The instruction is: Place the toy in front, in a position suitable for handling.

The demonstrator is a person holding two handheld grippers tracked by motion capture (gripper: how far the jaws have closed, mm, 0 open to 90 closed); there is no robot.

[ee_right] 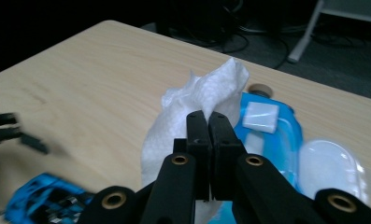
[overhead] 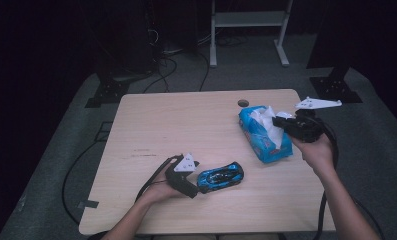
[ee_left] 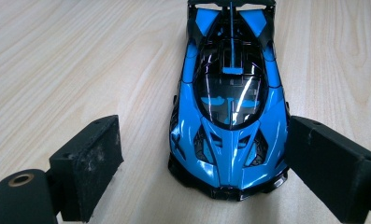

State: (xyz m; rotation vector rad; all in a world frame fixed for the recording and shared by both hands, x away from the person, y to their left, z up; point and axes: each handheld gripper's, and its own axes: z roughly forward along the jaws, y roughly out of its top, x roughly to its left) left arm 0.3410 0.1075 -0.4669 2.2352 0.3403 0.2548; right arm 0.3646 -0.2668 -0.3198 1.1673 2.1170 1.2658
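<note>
- Setting: a pale wooden table (overhead: 151, 125) in a dark room, cables and a metal stand on the grey floor beyond its far edge.
- Wet wipe (ee_right: 197, 100): a white sheet standing out of the top of the blue wipe pack (overhead: 264, 135), which lies at the right of the table towards the far side.
- Right gripper (ee_right: 206, 122): your jaws are closed flat on the sheet, partway up it. Draw straight up and away from the pack's opening; a sideways pull would likely tear the sheet or drag the pack along.
- Toy car (ee_left: 230, 100): blue and black, on the near half of the table, left of the pack.
- Left gripper (ee_left: 203, 161): jaws stand wide either side of the car's end; the right one sits just against the bodywork, the left well clear. Nothing is gripped. Centre before closing.
</note>
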